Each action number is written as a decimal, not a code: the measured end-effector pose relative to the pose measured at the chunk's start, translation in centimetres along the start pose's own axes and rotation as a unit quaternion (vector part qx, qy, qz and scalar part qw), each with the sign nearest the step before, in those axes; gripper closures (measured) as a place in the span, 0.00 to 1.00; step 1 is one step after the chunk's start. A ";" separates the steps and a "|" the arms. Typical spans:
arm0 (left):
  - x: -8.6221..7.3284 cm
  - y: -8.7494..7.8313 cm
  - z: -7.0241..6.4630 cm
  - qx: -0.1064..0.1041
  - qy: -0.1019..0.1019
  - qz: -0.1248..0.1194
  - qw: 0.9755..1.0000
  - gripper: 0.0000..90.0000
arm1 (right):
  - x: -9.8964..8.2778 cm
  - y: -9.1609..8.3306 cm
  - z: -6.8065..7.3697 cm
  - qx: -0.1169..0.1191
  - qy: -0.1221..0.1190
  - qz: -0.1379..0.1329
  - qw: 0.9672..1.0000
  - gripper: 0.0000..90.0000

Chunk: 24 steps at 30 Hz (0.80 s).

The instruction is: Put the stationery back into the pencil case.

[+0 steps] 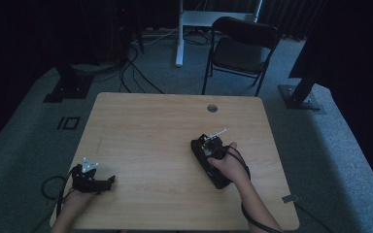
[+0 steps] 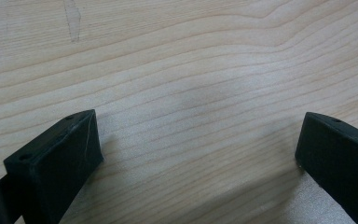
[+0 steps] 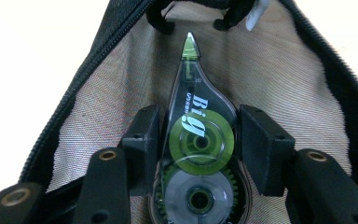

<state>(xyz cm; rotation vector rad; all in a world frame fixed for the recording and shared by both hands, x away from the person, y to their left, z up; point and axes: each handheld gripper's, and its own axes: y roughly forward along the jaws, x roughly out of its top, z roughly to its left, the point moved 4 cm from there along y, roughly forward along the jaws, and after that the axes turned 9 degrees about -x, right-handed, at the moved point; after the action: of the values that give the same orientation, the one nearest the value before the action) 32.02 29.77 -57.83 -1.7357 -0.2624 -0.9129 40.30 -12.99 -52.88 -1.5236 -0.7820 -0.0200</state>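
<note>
Mesh pouch (image 3: 98, 93) cut off by frame; right tongs (image 3: 198, 140) pinch tape dispenser (image 3: 198, 154); left tongs (image 2: 198, 149) spread over bare surface (image 2: 191, 60).

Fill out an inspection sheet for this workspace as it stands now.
Surface: light wooden table, with a round grommet hole near the far edge.
Job's things: correction tape dispenser, green and clear, over a black mesh pouch with a zipper edge.
Clutter: nothing seen.
Grippers: left gripper open over bare wood near the table's near left corner; right gripper shut on the correction tape dispenser.
Cables: one trails from each gripper off the near edge; more lie on the floor behind the table.
Surroundings: dim room, grey carpet, black folding chair, dark stand bases.
</note>
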 end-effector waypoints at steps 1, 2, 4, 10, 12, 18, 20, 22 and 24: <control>0.0 0.0 0.0 0.000 0.000 0.000 1.000 0.00 | 0.0 0.1 0.0 0.000 -0.002 0.001 1.000 0.55; 0.0 0.0 0.0 0.000 0.000 0.000 1.000 0.00 | 0.0 0.1 0.1 0.000 -0.005 0.003 1.000 0.55; 0.0 0.0 0.0 0.000 0.000 0.000 1.000 0.00 | 0.0 0.1 0.2 0.001 -0.008 0.007 1.000 0.55; 0.0 0.0 0.0 0.000 0.000 0.000 1.000 0.00 | -0.1 0.4 0.4 0.001 -0.014 0.016 1.000 0.55; 0.0 0.0 0.0 0.000 0.000 0.000 1.000 0.00 | -0.2 0.5 0.5 0.003 -0.014 0.021 1.000 0.55; 0.0 0.0 0.0 0.000 0.000 0.000 1.000 0.00 | -0.1 0.4 0.4 0.003 -0.008 0.018 1.000 0.53; 0.0 0.0 0.0 0.000 0.000 0.000 1.000 0.00 | -0.1 0.3 0.3 0.005 -0.006 0.018 1.000 0.52; 0.0 0.0 0.0 0.000 0.000 0.000 1.000 0.00 | -0.2 0.1 0.1 0.006 -0.005 0.014 1.000 0.51; 0.0 0.0 0.0 0.000 0.000 0.000 1.000 0.00 | -0.1 -0.3 -0.1 0.013 0.005 0.005 1.000 0.50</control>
<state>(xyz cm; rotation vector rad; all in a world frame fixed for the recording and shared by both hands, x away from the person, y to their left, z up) 32.02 29.77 -57.83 -1.7357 -0.2626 -0.9130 40.16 -13.18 -52.63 -1.5007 -0.7641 -0.0106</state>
